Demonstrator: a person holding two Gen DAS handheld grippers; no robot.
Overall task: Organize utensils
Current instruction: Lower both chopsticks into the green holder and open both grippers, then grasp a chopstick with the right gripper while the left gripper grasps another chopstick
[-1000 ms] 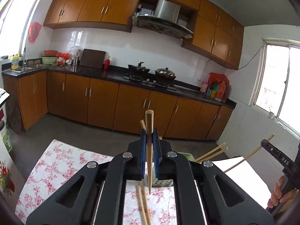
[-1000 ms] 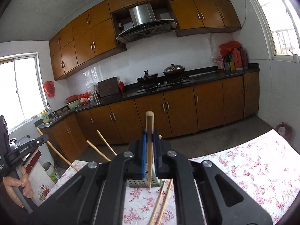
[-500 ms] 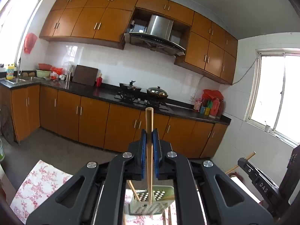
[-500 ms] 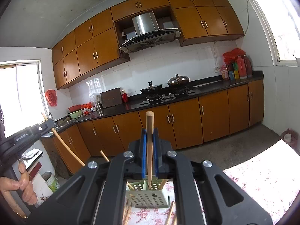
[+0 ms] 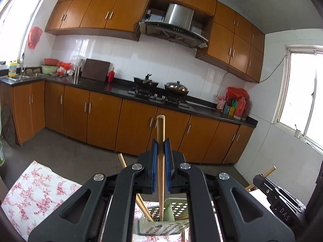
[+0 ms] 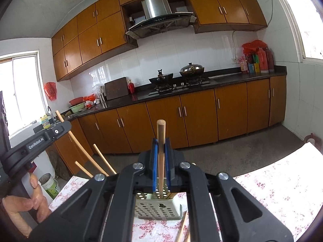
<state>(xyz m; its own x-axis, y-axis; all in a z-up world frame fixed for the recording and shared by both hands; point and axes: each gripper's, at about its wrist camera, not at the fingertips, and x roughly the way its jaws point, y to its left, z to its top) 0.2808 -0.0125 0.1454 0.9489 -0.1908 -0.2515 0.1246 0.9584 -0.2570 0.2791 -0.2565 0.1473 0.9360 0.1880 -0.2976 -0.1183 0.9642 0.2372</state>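
Over a floral tablecloth (image 5: pixel 38 193) in a kitchen lined with brown cabinets (image 5: pixel 105 121), the left gripper (image 5: pixel 160 165) is clenched on a wooden chopstick (image 5: pixel 160 157), blue pads pressed to either side of the upright stick. Its lower tip reaches into the pale green perforated holder (image 5: pixel 173 213) standing on the cloth, where other chopsticks (image 5: pixel 141 199) lean. The right gripper (image 6: pixel 160 165) likewise clamps a second chopstick (image 6: pixel 160 153) upright above the same holder (image 6: pixel 157 207). Loose chopsticks (image 6: pixel 181 230) lie on the cloth in front. Both grippers point slightly downward; a hand (image 6: pixel 24 205) grips the left tool's handle at the frame's edge.
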